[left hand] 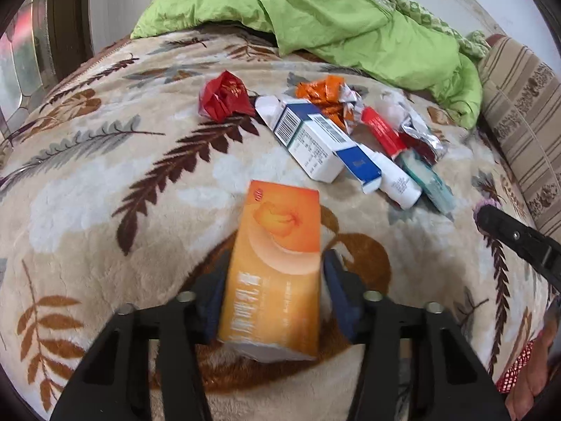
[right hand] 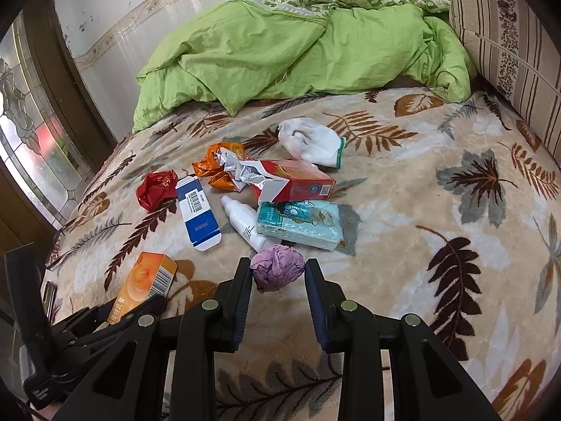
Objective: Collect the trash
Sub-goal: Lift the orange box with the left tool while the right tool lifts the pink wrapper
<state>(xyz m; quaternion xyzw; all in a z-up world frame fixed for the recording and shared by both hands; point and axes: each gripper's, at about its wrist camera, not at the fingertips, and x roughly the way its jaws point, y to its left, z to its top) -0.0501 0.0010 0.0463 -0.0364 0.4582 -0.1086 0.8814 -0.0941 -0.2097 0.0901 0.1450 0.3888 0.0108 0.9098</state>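
An orange box [left hand: 277, 266] stands between the fingers of my left gripper [left hand: 275, 280], which is shut on it; it also shows in the right wrist view [right hand: 145, 286]. A crumpled purple paper ball [right hand: 277, 271] lies on the blanket between the open fingers of my right gripper [right hand: 278, 275], with small gaps either side. Behind lie a red wrapper [right hand: 154, 189], a blue-white carton [right hand: 198, 212], an orange foil wrapper [right hand: 217, 166], a red box [right hand: 298, 180], a white bottle [right hand: 245, 221], a tissue pack [right hand: 299, 222] and a white crumpled bag [right hand: 310, 142].
All lies on a beige leaf-patterned blanket [right hand: 420, 189]. A green quilt [right hand: 298, 49] is heaped at the back. A striped pillow [right hand: 508, 42] stands at the right. A window [right hand: 28, 133] is at the left.
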